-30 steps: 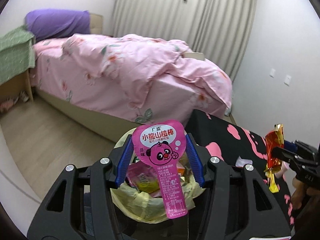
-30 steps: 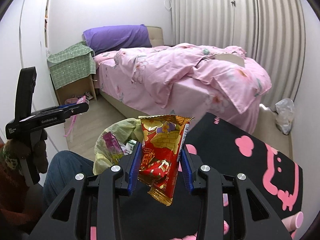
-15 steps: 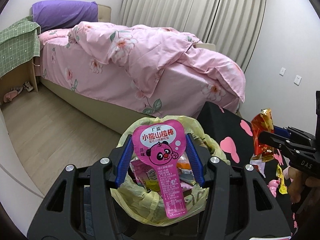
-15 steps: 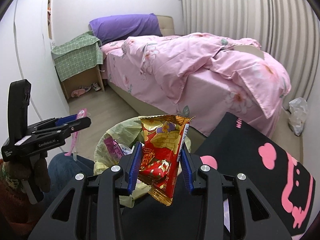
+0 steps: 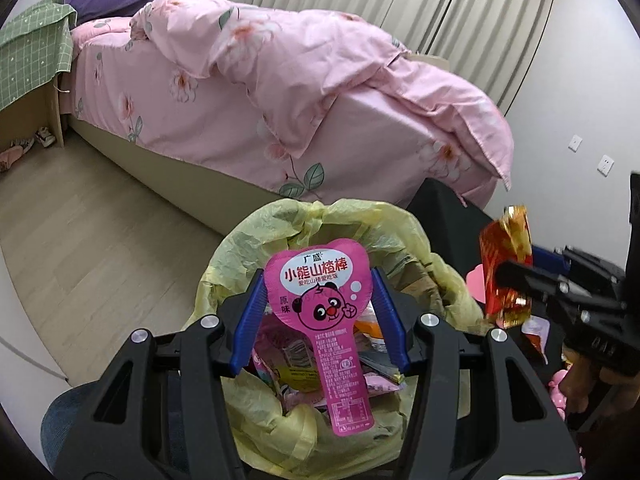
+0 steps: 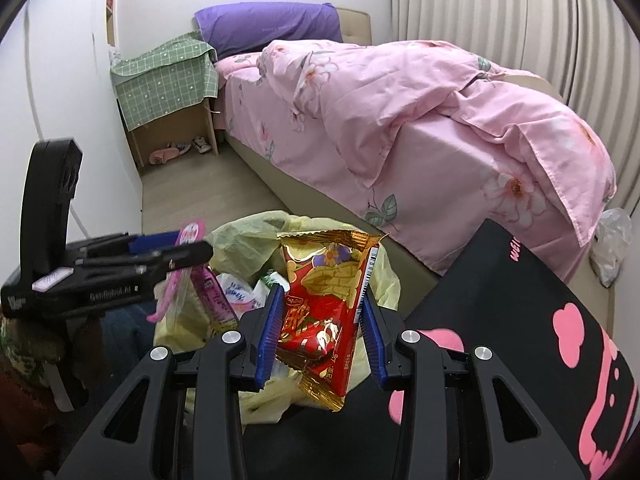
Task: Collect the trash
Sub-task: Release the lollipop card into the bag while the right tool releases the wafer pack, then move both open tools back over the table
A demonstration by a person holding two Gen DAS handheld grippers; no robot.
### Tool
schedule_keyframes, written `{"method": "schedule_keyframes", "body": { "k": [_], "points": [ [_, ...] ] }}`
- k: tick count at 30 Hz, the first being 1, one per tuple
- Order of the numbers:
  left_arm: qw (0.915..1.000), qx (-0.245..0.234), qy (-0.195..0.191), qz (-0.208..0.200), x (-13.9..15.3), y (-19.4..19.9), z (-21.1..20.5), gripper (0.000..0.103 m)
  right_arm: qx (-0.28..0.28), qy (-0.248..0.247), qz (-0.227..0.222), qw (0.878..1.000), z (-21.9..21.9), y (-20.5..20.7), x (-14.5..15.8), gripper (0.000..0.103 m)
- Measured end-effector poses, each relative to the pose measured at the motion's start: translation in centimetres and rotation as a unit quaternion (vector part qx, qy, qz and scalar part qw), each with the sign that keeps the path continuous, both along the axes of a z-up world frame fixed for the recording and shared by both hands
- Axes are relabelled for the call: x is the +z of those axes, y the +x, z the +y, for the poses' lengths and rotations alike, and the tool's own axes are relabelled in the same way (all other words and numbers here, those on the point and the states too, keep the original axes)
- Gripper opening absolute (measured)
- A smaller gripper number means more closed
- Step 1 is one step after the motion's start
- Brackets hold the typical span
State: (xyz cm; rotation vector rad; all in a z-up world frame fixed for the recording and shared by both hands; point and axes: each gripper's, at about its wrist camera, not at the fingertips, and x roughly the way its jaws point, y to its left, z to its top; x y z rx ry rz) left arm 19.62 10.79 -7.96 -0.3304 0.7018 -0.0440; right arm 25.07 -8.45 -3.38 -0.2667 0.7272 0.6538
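Note:
My left gripper point(image 5: 318, 312) is shut on a pink bear-print snack wrapper point(image 5: 324, 312) and holds it right over the open yellow trash bag point(image 5: 256, 244), which has several wrappers inside. My right gripper point(image 6: 322, 312) is shut on a red and gold snack wrapper point(image 6: 320, 300) above the bag's near rim point(image 6: 248, 236). The right gripper and its red wrapper point(image 5: 506, 264) show at the right in the left wrist view. The left gripper with the pink wrapper point(image 6: 188, 236) shows at the left in the right wrist view.
A bed with a pink floral duvet point(image 5: 280, 80) stands behind the bag. A black mat with pink shapes point(image 6: 520, 320) lies to the right. A nightstand with a green checked cloth point(image 6: 168, 72) stands by the wall. A white plastic bag point(image 6: 612, 240) lies at the bed's foot.
Both grippers have moved forward and down toward the trash bag. The bag now looks larger and sits directly under both held wrappers.

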Motion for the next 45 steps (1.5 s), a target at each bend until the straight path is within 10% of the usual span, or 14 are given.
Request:
{"method": "schedule_keyframes", "body": {
  "k": [7,11,16,24,30,39,45],
  "points": [
    [0.9987,-0.018,0.017,0.045,-2.9,1.3,-0.9,0.049,0.005,0.030,0.040,0.999,0.5,4.1,-1.1,0.037],
    [0.9983,-0.032,-0.012,0.048,-3.2,1.2,-0.5,0.059,0.017,0.050,0.067,0.996,1.2,5.5,-1.9,0.061],
    [0.9997,0.006,-0.008,0.024,-1.3,0.1,0.7,0.086,0.007,0.061,0.054,0.997,0.6,5.1,-1.7,0.066],
    [0.9991,0.030,-0.014,-0.026,2.9,-2.1,0.7,0.092,-0.050,0.073,0.016,0.996,-6.4,0.8,0.8,0.066],
    [0.9976,-0.054,-0.017,-0.039,4.3,-2.6,-4.2,0.094,-0.115,0.104,0.003,0.988,-15.7,-5.0,1.9,0.072],
    [0.9667,-0.254,-0.012,0.023,2.0,-1.6,-16.3,0.094,-0.234,0.083,0.040,0.968,-27.5,-13.5,-1.9,0.072],
    [0.9607,-0.270,-0.002,0.065,0.4,0.1,-21.5,0.093,-0.308,0.097,0.051,0.945,-33.0,-16.9,-4.8,0.072]
  ]
}}
